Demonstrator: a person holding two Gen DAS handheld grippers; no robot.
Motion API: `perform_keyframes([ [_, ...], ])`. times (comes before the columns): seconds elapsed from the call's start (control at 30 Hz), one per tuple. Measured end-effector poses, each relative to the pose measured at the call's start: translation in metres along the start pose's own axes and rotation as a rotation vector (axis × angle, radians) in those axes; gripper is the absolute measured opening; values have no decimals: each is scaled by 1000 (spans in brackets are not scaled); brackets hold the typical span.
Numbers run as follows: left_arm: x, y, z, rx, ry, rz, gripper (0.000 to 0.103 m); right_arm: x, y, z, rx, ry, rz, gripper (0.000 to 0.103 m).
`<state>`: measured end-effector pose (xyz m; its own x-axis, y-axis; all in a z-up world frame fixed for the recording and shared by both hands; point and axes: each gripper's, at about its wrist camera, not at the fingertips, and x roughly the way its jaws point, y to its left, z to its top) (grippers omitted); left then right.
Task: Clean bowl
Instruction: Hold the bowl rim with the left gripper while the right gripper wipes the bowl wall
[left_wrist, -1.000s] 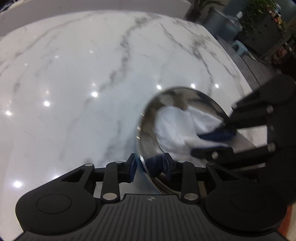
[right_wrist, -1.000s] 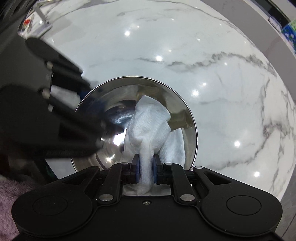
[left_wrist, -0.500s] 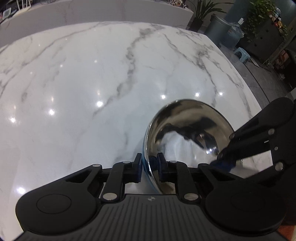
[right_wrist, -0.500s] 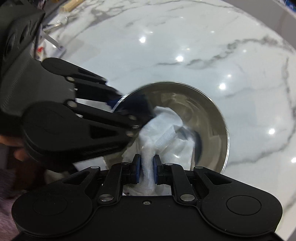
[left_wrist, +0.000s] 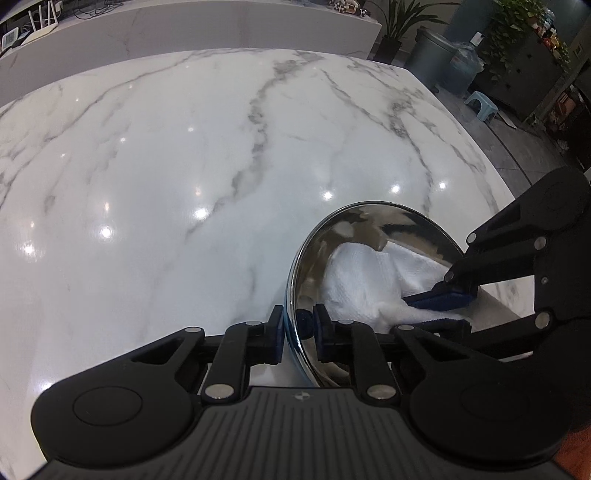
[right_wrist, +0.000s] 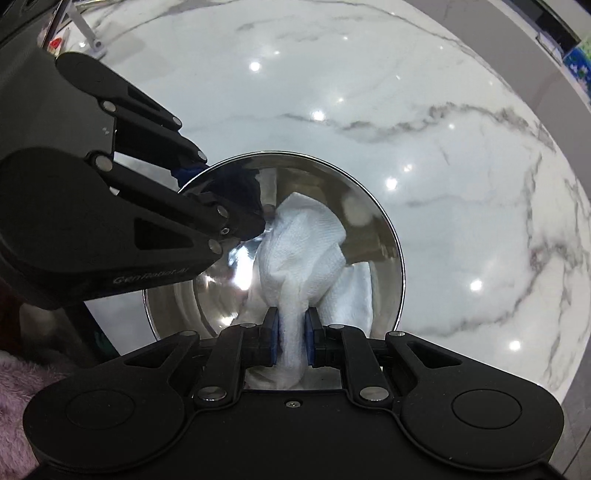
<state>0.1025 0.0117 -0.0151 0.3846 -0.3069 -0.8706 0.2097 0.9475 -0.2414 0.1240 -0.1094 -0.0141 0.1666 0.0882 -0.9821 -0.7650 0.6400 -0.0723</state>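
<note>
A shiny steel bowl (left_wrist: 314, 251) (right_wrist: 373, 229) stands on the white marble table. My left gripper (left_wrist: 298, 325) is shut on the bowl's near rim, one finger inside and one outside; it also shows in the right wrist view (right_wrist: 218, 192) at the bowl's left rim. My right gripper (right_wrist: 291, 334) is shut on a white cloth (right_wrist: 299, 251) that is pressed into the bowl; it enters the left wrist view (left_wrist: 432, 310) from the right, with the cloth (left_wrist: 365, 280) bunched against the bowl's inside.
The marble table (left_wrist: 184, 166) spreads wide to the left and far side. Its right edge (left_wrist: 491, 166) drops to a floor with bins, a stool and plants. A pink fluffy fabric (right_wrist: 18, 384) lies at the lower left of the right wrist view.
The cloth has swept around inside the bowl with my right gripper. The bowl tilted and shifted slightly in my left gripper's hold.
</note>
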Motion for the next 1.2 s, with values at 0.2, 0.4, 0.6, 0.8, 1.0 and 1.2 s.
perform_keyframes([
  [0.2,7,-3,-4,1,72,-46,31,-1,-11,-1,38,-8,31,11],
  [0.4,5,1,-5,-10,77,-51,25,-1,-19,-4,66,-14,51,11],
  [0.6,3,5,-2,-36,49,-43,19,-1,-25,-4,120,-9,104,12],
  [0.8,2,3,-2,-28,25,-24,17,-2,-33,-4,214,-14,269,13],
  [1.0,2,2,-1,-17,20,-21,17,-3,-23,-1,157,20,206,12],
  [1.2,3,0,0,-1,17,-17,17,3,0,18,55,15,56,12],
])
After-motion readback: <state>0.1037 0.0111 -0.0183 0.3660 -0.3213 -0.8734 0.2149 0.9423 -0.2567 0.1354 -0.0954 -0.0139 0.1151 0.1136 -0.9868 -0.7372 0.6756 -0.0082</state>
